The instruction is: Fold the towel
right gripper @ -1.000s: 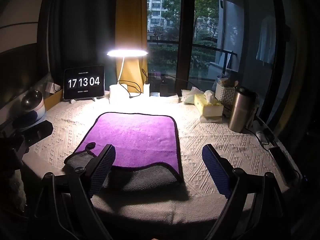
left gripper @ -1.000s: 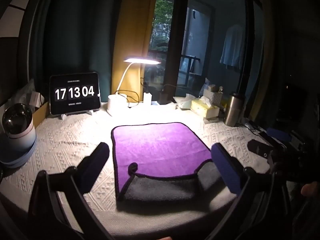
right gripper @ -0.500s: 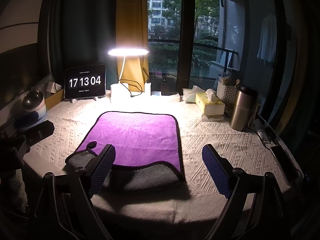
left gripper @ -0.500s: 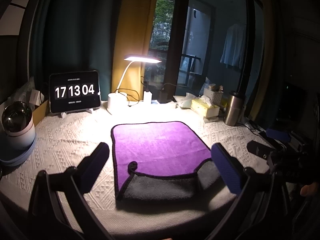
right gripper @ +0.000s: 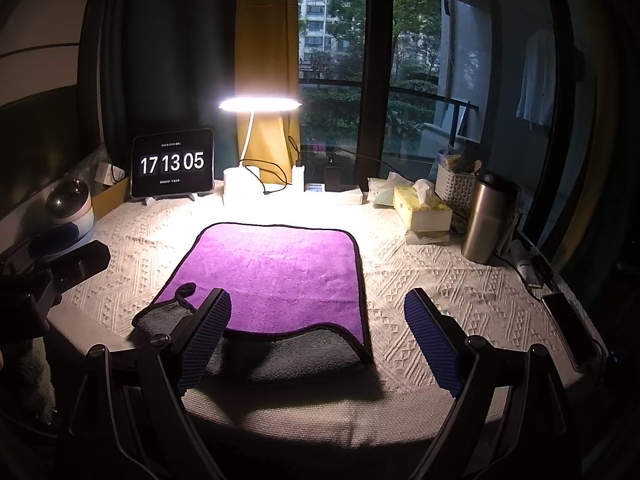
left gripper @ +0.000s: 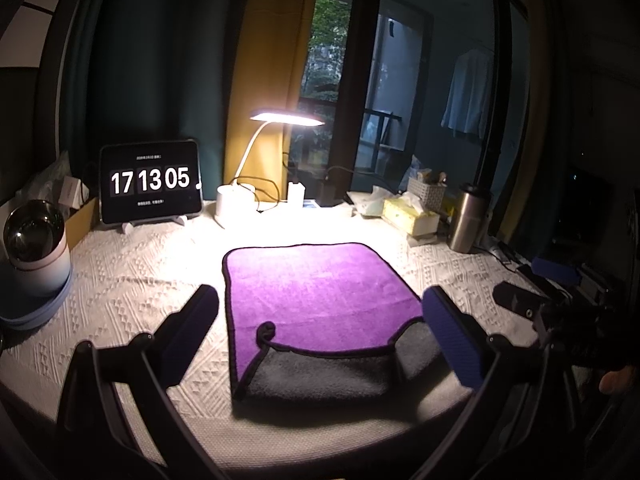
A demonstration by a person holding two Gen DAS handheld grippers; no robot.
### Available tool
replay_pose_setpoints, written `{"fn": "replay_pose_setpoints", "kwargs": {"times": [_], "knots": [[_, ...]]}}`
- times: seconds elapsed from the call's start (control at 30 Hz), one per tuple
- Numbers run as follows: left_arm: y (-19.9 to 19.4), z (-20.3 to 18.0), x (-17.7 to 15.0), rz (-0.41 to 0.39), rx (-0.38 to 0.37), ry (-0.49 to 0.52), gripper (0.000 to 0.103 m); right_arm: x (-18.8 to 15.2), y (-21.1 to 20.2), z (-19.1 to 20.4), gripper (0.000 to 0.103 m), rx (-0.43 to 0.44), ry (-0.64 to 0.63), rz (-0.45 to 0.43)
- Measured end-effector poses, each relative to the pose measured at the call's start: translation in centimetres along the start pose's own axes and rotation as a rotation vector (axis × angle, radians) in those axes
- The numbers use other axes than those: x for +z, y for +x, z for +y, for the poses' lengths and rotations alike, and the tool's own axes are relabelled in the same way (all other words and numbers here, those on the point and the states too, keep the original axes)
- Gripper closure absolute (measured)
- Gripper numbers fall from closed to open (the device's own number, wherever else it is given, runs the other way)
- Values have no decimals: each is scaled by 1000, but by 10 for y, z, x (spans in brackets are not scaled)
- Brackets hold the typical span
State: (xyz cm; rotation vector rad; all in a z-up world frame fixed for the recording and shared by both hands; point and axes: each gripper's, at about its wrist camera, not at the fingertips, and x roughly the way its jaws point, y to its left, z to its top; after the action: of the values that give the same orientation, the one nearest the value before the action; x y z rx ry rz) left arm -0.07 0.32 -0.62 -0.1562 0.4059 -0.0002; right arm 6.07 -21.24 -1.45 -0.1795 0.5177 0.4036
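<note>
A purple towel with a black hem and grey underside lies folded on the white table cover; the purple top layer stops short of the near edge, so a grey strip shows. It also shows in the right wrist view. My left gripper is open and empty, held above the towel's near edge. My right gripper is open and empty, above the towel's near right corner. Neither touches the towel.
At the back stand a tablet clock, a lit desk lamp, a tissue box, a white basket and a steel tumbler. A round white device sits left. A phone lies right.
Both grippers have stayed open and nearly still; the view shifted only slightly. The towel has not moved. The clock changed from 17:13:04 to 17:13:05.
</note>
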Motion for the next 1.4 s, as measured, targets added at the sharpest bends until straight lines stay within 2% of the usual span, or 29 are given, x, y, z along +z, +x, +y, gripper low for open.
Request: {"fn": "replay_pose_setpoints", "kwargs": {"times": [1.4], "knots": [[5, 0, -4, 16, -3, -16, 1, 0, 2, 3, 12, 2, 1, 7]]}}
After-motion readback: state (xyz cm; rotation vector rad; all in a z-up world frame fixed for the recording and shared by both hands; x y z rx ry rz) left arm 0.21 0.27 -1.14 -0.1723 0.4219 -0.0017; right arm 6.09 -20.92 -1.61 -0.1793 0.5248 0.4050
